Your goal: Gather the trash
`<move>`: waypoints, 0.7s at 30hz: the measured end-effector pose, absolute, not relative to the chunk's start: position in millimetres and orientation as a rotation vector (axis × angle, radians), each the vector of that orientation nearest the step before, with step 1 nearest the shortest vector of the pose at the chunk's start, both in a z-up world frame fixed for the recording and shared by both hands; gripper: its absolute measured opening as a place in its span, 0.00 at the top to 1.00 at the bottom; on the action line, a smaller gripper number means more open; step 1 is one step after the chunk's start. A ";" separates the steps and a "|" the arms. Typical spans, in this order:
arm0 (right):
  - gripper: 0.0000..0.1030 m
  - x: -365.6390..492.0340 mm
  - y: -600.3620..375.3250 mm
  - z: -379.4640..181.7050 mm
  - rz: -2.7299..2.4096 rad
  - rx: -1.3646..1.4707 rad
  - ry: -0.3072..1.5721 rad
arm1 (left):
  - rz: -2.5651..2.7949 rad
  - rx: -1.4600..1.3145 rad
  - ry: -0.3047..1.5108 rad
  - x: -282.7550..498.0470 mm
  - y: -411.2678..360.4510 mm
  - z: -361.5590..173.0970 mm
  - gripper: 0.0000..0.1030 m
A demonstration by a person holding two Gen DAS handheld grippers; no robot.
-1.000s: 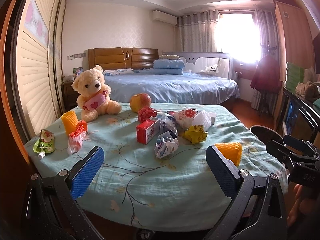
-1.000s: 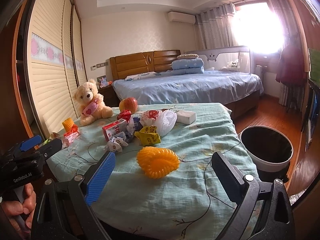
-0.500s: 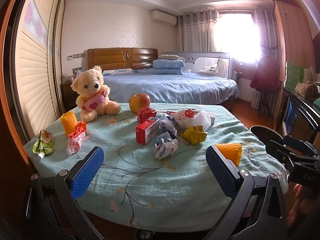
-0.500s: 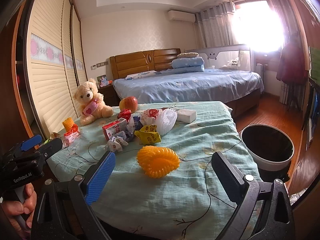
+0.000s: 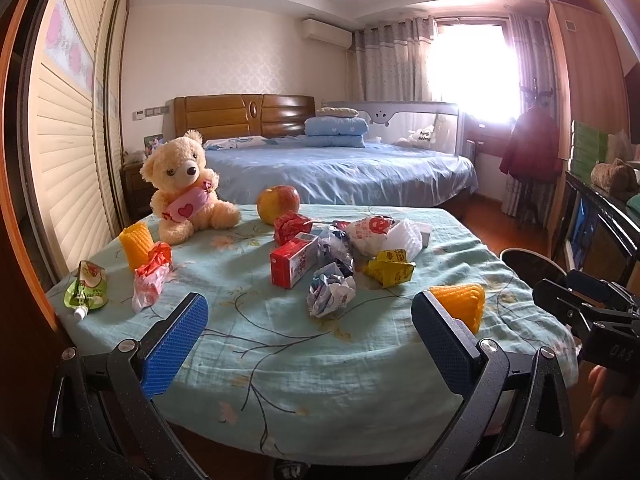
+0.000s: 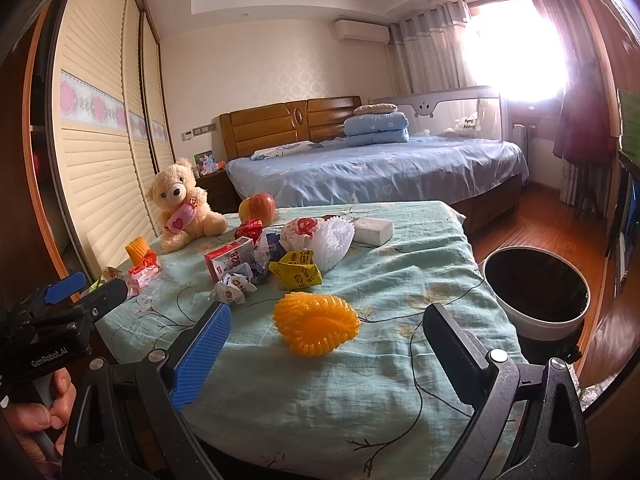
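Trash lies on a table with a light green cloth [image 5: 280, 356]: a crumpled paper ball [image 5: 330, 294], a red carton [image 5: 294, 259], a yellow wrapper [image 5: 390, 270], an orange foam net [image 6: 316, 322], a red-white wrapper [image 5: 150, 274] and a green pouch [image 5: 86, 290]. My left gripper [image 5: 310, 340] is open and empty, near the table's front edge, short of the paper ball. My right gripper [image 6: 326, 348] is open and empty, with the orange net just ahead between its fingers. A bin with a black liner [image 6: 538, 294] stands on the floor right of the table.
A teddy bear [image 5: 186, 188] and an apple [image 5: 278, 204] sit at the table's far side, with a white foam net [image 6: 334, 240] and white box [image 6: 372, 230]. A second orange net [image 5: 136, 242] stands at left. A bed [image 5: 340, 172] lies behind.
Both grippers have crept slightly toward the table; the objects look a little nearer. Nothing was grasped or moved.
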State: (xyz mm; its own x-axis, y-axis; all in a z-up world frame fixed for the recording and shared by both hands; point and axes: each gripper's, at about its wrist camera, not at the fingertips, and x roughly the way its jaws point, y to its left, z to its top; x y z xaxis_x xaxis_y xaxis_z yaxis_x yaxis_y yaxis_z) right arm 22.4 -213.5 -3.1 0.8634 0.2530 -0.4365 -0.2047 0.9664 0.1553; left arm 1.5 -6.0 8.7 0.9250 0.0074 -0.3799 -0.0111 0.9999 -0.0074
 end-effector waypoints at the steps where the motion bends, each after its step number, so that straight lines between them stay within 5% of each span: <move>1: 0.05 23.5 -214.2 -3.4 0.243 0.106 0.475 | 0.008 -0.011 0.392 2.1 -6.1 8.2 0.00; 21: 0.05 69.2 -217.5 -28.6 0.315 0.165 0.646 | -0.011 -0.045 0.581 74.3 3.8 -24.9 0.00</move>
State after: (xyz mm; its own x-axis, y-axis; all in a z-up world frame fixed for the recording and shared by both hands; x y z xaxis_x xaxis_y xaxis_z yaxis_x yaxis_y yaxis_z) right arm 69.2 -217.5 -28.6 0.7532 0.3380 -0.5643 -0.2364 0.9397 0.2473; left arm 74.3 3.8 -24.9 0.8358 -0.0234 -0.5485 -0.0019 0.9990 -0.0456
